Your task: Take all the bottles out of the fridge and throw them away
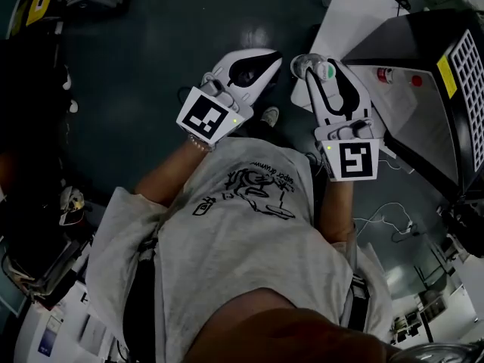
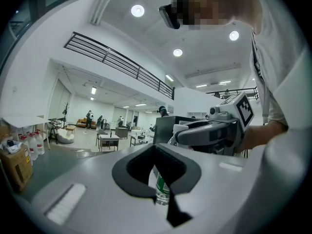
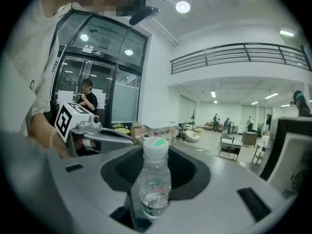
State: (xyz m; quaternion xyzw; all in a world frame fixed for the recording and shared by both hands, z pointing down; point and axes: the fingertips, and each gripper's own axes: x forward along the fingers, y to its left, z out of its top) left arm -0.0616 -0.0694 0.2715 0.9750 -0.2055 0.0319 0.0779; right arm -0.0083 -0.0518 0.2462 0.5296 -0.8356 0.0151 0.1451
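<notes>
Clear plastic bottle point(image 3: 155, 179) clamped upright in right gripper point(image 1: 316, 78) | green-label bottle point(image 2: 163, 186) pinched in left gripper point(image 1: 253, 66) | step: likely carrying both for disposal | next: find bin (not in view), spread jaws over it

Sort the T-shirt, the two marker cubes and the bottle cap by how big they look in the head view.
1. T-shirt, by far.
2. Left marker cube and right marker cube: they look alike, so a tie.
3. Bottle cap, the smallest.
</notes>
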